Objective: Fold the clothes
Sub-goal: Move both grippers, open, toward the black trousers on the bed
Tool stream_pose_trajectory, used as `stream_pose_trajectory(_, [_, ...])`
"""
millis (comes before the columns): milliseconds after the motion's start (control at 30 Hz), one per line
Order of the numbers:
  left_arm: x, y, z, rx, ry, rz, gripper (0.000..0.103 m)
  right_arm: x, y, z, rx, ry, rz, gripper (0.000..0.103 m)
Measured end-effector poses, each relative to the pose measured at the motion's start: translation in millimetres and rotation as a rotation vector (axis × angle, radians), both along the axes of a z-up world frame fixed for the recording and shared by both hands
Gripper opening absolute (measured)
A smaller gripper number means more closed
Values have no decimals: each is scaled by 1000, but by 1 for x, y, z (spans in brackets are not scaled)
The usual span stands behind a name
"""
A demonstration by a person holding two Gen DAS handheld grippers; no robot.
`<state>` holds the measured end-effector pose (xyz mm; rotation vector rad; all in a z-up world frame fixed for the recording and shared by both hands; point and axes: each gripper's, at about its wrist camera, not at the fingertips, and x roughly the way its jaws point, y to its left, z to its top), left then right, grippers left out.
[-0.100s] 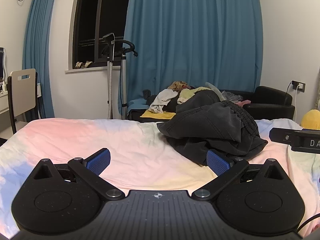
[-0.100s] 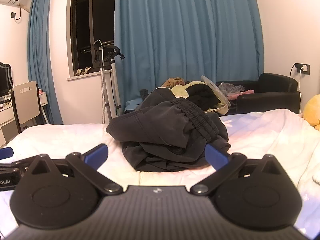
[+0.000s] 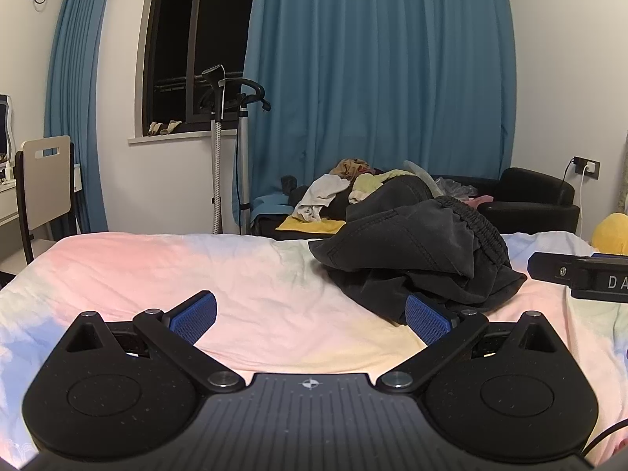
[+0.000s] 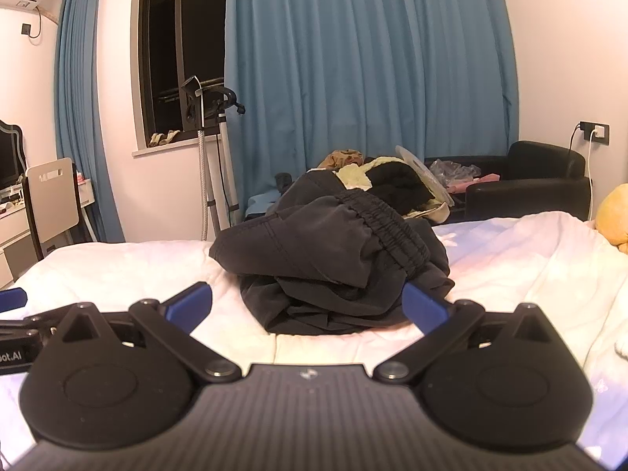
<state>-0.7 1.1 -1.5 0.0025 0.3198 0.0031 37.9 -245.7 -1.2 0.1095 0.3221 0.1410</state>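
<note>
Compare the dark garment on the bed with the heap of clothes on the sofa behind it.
The dark garment is a single black piece with an elastic waistband; the sofa heap mixes white, yellow and tan items. The dark garment lies on the pastel bed sheet, close to both open grippers; the sofa heap sits beyond the bed, by the curtain. Both are crumpled and unfolded.

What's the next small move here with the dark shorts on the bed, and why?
Probably ease the right claw forward onto the crumpled dark shorts and pinch the near edge. Both claws are open and empty, the shorts lie bunched straight ahead of the right one, and the left claw faces mostly bare bedsheet.
</note>
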Motion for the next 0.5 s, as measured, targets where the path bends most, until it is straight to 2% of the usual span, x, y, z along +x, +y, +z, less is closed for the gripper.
stream_pose_trajectory(167, [-1,1,-2,13,2,3,103,-8,0,0,-12,-5,-1,103])
stream_pose_trajectory(233, [6,1,-2,13,35,5,103,-10,3,0,-23,1,-3,103])
stream_pose_trajectory(500, [8,-2,-12,32,66,12,103,14,9,-14,-20,157,4,103])
